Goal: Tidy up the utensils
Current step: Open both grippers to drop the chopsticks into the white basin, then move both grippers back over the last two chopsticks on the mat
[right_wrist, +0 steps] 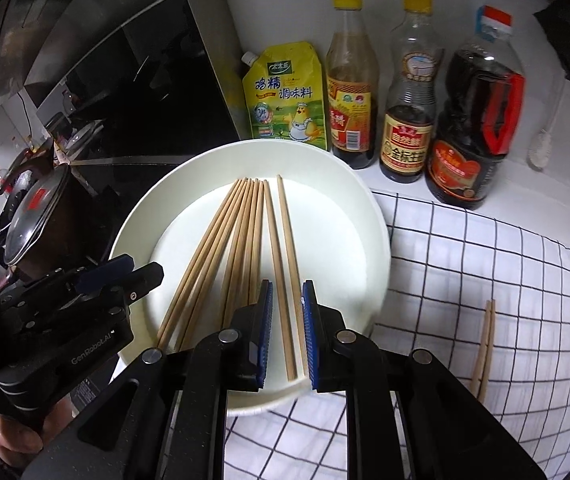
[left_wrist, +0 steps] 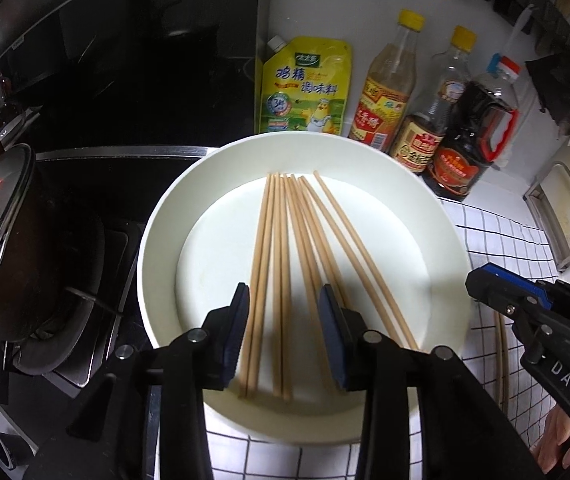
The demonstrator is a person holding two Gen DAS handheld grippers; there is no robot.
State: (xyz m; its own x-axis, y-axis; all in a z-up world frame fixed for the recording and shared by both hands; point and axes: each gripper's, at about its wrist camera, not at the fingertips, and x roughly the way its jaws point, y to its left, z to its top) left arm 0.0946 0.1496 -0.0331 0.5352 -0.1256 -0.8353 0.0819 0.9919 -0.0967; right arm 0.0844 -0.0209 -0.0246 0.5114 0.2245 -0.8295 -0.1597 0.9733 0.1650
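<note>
Nearest, right tongs (right_wrist: 287, 332): spread, straddling the near ends of the outer pair of chopsticks (right_wrist: 285, 264), pinching nothing. Left tongs (left_wrist: 283, 336): spread above the near ends of the main chopstick bundle (left_wrist: 281, 264). Long axis: near to far across the white bowl (right_wrist: 373, 216) on the counter (right_wrist: 465, 264). Right hand judged better placed for the outer pair. Separate pair (right_wrist: 485, 344) lies on the counter, to the right. Beyond: condiment bottles (right_wrist: 409, 80).

Ten chopsticks (right_wrist: 245, 236), three bottles (right_wrist: 409, 92), one pouch (right_wrist: 285, 96), one bowl (right_wrist: 365, 216).
</note>
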